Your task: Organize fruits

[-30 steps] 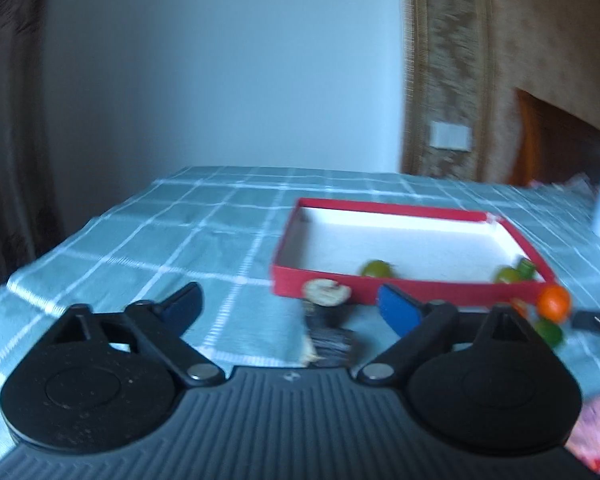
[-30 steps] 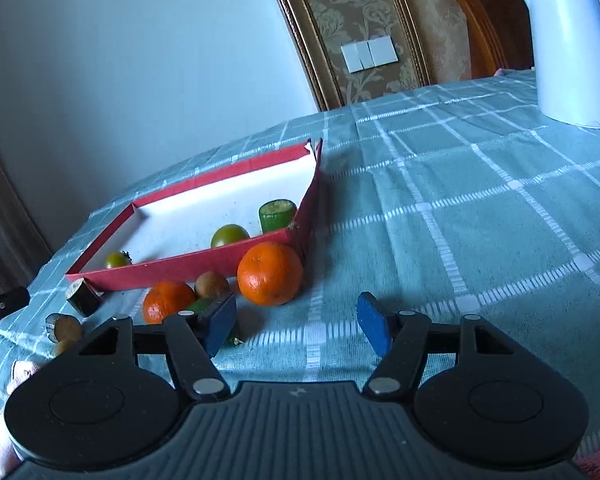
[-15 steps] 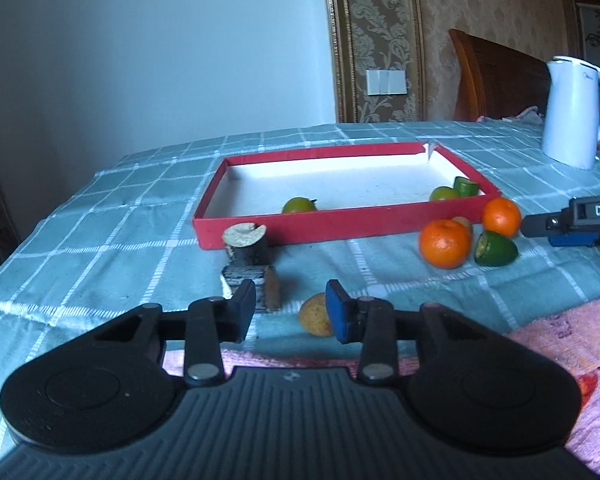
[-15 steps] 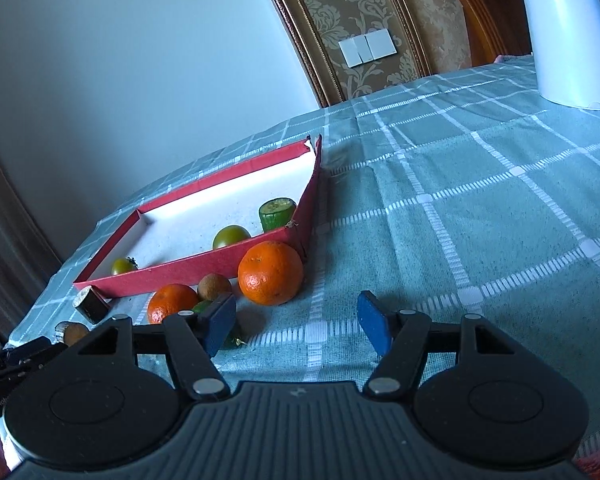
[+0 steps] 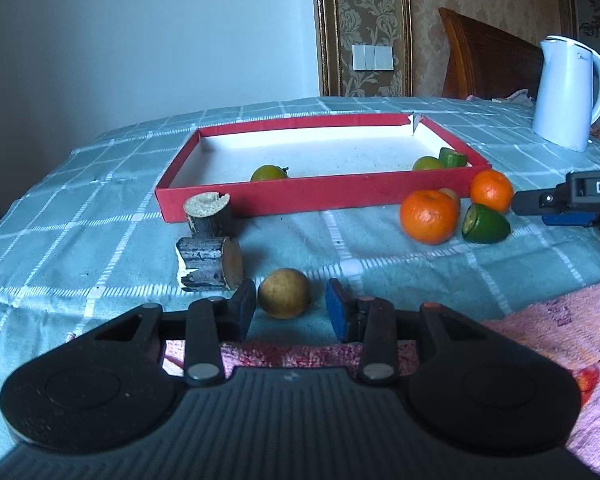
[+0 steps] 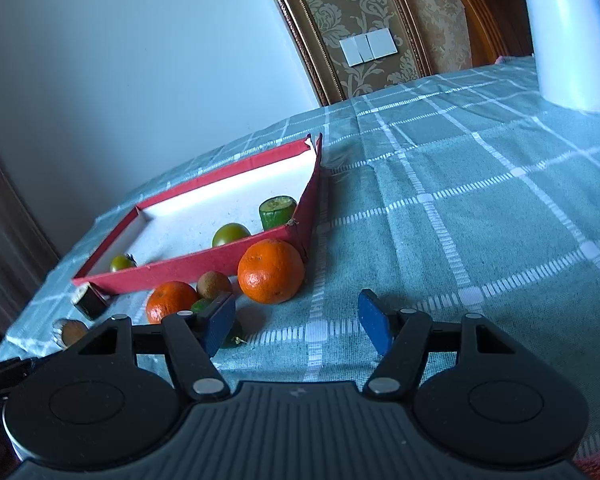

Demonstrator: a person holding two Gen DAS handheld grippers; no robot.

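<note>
A: Fruit (image 5: 284,298), small, round and yellow-brown, sits on the checked tablecloth (image 5: 100,184) straight ahead of the left claw (image 5: 291,304), between its blue pads.

B: Is it gripped?

A: Not visibly. The jaws have just been closing and stand narrow, a sliver of gap showing each side.

B: And the right claw (image 6: 298,318)?

A: Half open, empty, well apart beside the oranges. The red tray (image 5: 320,194) lies beyond the fruit.

fruits (image 5: 429,222) before tray (image 5: 320,192), logs (image 5: 210,258) perhaps left
</note>
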